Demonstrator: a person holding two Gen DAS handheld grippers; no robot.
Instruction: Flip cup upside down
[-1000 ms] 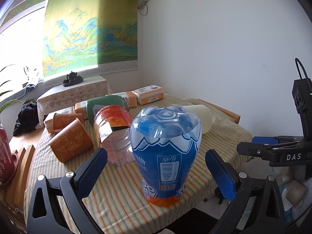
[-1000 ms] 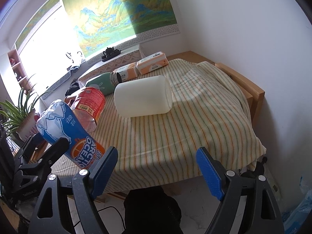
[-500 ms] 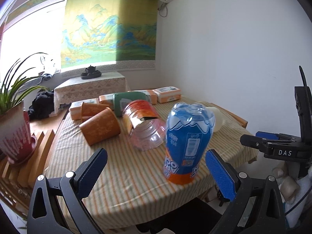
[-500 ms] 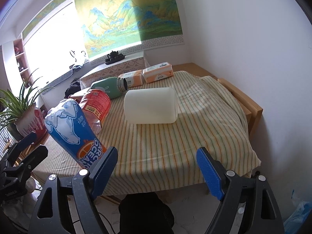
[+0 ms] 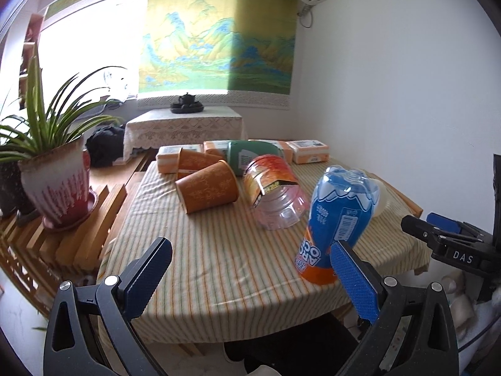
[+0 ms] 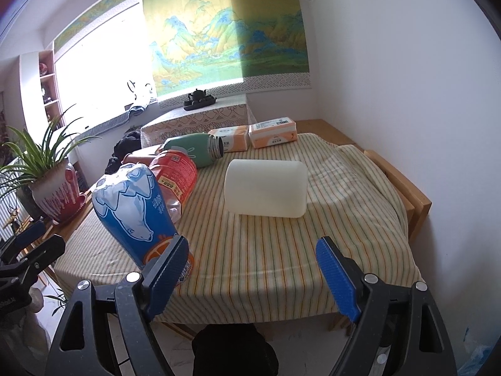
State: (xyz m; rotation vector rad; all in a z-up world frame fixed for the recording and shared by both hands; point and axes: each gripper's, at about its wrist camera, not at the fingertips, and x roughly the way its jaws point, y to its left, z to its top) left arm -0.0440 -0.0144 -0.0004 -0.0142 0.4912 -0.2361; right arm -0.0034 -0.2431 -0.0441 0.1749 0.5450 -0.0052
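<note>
Blue cup (image 5: 336,219) stands inverted near table (image 5: 219,269) edge; flip looks done. Left gripper (image 5: 250,277) and right gripper (image 6: 253,268) gape, empty. Next: probably approaching another lying cup.

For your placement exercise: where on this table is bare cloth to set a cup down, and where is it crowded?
Free: striped cloth in front of the orange cups, and right of the white container. Crowded: the back, around the green flask and tissue packs.
</note>
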